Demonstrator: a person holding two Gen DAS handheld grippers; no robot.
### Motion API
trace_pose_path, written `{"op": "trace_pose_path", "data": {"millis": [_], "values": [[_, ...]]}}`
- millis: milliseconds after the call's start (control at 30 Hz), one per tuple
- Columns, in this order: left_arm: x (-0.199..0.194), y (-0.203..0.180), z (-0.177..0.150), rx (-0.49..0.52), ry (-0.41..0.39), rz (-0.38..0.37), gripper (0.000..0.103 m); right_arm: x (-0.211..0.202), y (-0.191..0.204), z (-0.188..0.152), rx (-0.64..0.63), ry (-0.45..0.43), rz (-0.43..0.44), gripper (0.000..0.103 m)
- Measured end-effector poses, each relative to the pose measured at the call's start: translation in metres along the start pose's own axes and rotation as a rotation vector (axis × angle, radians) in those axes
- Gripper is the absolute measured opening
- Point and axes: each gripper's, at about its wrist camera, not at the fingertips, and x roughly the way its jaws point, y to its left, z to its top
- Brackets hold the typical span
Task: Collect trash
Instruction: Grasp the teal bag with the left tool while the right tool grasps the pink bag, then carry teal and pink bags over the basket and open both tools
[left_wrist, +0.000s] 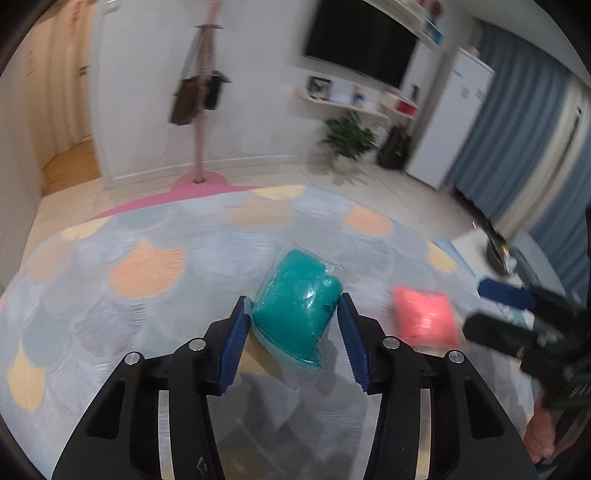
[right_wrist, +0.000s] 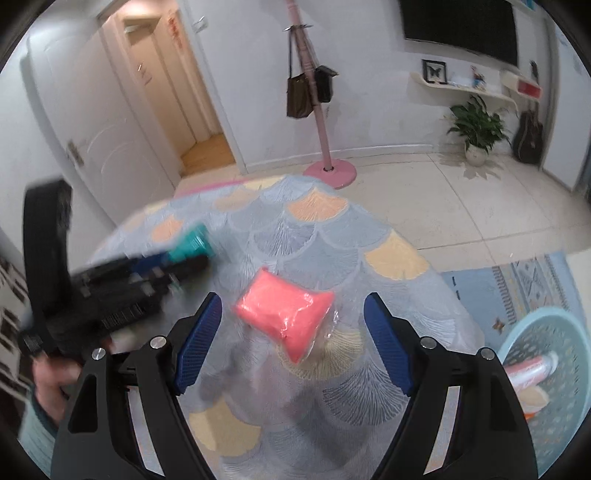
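A teal packet (left_wrist: 299, 302) in clear wrap lies on the round table with its scallop-pattern cloth (left_wrist: 147, 266). My left gripper (left_wrist: 293, 299) has its blue pads against both sides of the packet, shut on it. A pink packet (right_wrist: 284, 317) in clear wrap lies to its right on the cloth (right_wrist: 325, 240). My right gripper (right_wrist: 294, 297) straddles the pink packet, open, with a gap on each side. The pink packet (left_wrist: 424, 317) and the blurred right gripper (left_wrist: 517, 325) show at the right of the left wrist view. In the right wrist view the left gripper (right_wrist: 147, 273) holds the teal packet (right_wrist: 188, 243).
A light-blue mesh basket (right_wrist: 565, 406) stands on the floor to the table's lower right, with some wrappers in it. A pink coat stand (right_wrist: 325, 140) with bags, a potted plant (right_wrist: 476, 125) and a patterned rug (right_wrist: 517, 280) are beyond the table. A hand (right_wrist: 48, 380) grips the left tool.
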Motion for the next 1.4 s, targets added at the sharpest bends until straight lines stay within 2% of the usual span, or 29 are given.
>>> {"op": "trace_pose_path", "data": {"millis": [133,200,433,500,533,600,800,900,967,1133,1400], "values": [[-0.009,0.015,0.003,-0.052,-0.041,0.022,0.046,0.017,0.015,-0.006,-0.122,0.044,-0.070,0.075],[-0.012,0.019,0.001,-0.078,-0.048,0.008,0.046,0.026,0.019,-0.006,-0.148,0.056,-0.095,0.075],[-0.015,0.016,-0.002,-0.067,-0.056,0.000,0.046,0.045,0.019,0.005,-0.146,0.076,-0.101,0.073],[-0.014,0.016,-0.002,-0.062,-0.057,0.002,0.046,0.045,0.022,0.004,-0.155,0.074,-0.108,0.063],[-0.014,0.017,-0.002,-0.061,-0.057,0.002,0.046,0.044,0.023,0.003,-0.166,0.070,-0.114,0.050],[-0.015,0.016,-0.002,-0.057,-0.060,0.007,0.047,0.040,0.028,0.000,-0.178,0.065,-0.103,0.036],[-0.017,-0.001,0.002,-0.026,-0.057,-0.017,0.047,-0.001,0.023,-0.002,-0.122,0.017,-0.092,0.035],[-0.025,-0.024,0.007,0.017,-0.062,-0.054,0.047,-0.037,0.013,0.001,-0.097,-0.036,-0.135,0.035],[-0.031,-0.040,0.013,0.020,-0.053,-0.129,0.047,-0.062,-0.001,0.003,-0.061,-0.069,-0.170,0.035],[-0.041,-0.094,0.021,0.096,-0.059,-0.226,0.047,-0.108,-0.046,0.003,0.053,-0.113,-0.225,0.035],[-0.025,-0.198,0.020,0.256,-0.022,-0.306,0.046,-0.157,-0.140,-0.022,0.263,-0.129,-0.321,0.035]]}}
